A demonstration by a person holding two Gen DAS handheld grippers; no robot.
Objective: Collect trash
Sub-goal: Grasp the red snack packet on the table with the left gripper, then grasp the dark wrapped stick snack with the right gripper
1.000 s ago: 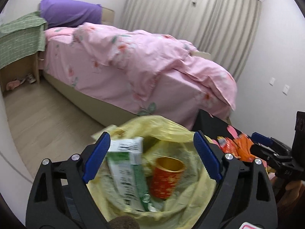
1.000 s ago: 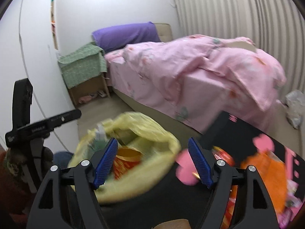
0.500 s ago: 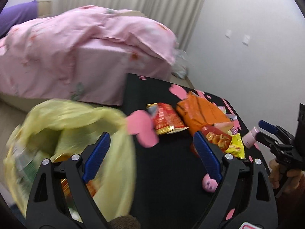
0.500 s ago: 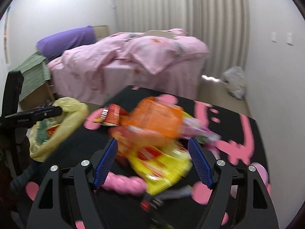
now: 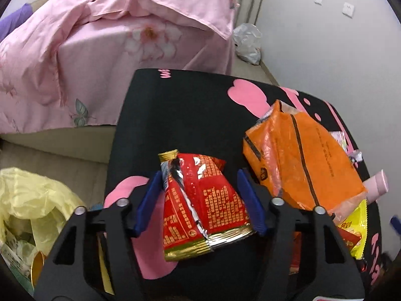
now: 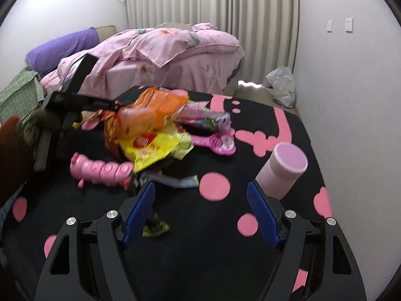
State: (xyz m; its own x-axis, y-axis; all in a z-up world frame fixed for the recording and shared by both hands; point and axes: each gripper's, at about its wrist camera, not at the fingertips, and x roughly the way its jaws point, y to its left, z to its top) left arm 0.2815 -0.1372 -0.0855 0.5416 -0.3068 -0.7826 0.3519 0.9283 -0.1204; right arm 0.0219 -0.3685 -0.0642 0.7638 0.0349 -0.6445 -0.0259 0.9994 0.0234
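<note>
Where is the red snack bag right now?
In the left wrist view, the red snack bag lies on the black table between the left tongs, left of the orange bag.

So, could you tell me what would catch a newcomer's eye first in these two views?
Probably the red snack wrapper lying on the black mat with pink shapes, framed between the blue pads of the left gripper, whose jaws have just been closing around it. Next comes the orange bag to its right. Beyond the mat, the bed's pink floral quilt fills the background, and the open right gripper hovers near a pink tube.
</note>
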